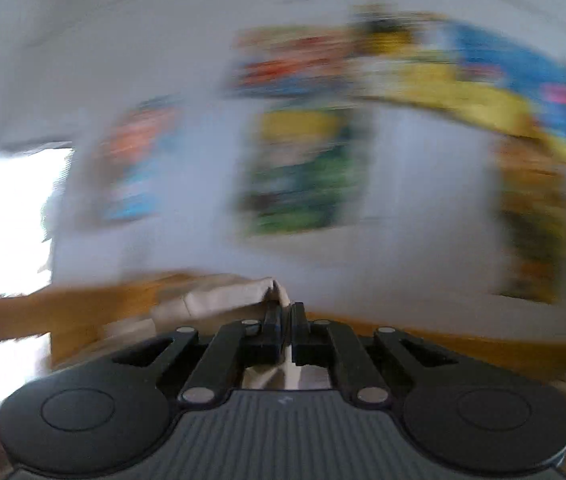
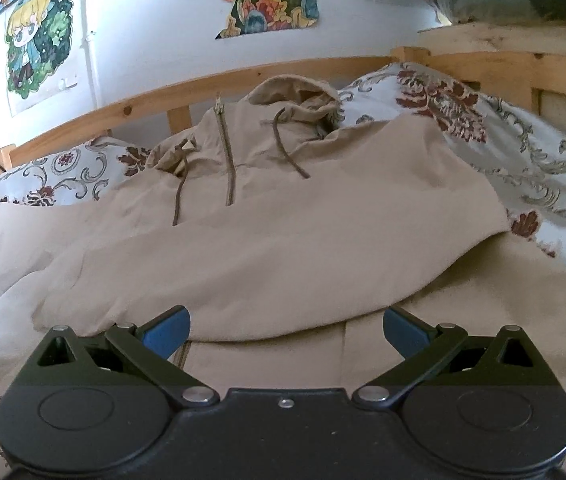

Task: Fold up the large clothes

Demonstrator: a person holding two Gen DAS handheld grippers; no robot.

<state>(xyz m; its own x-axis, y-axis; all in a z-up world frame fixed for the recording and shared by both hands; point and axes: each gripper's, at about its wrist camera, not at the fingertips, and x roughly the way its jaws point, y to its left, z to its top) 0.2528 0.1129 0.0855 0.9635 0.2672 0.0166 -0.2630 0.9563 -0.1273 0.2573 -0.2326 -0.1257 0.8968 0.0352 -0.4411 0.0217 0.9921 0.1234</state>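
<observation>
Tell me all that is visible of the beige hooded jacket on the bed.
The beige hooded jacket looks like soft matte cotton. It lies spread on the floral bedcover, hood toward the wooden bed frame, short zip closed, two brown drawstrings loose, one sleeve folded across the front. The left gripper is shut on a fold of beige cloth; the right gripper stands open above it.

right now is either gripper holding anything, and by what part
The left gripper is shut on a fold of the beige hoodie; which part is too blurred to tell. The right gripper is open, holding nothing.
</observation>
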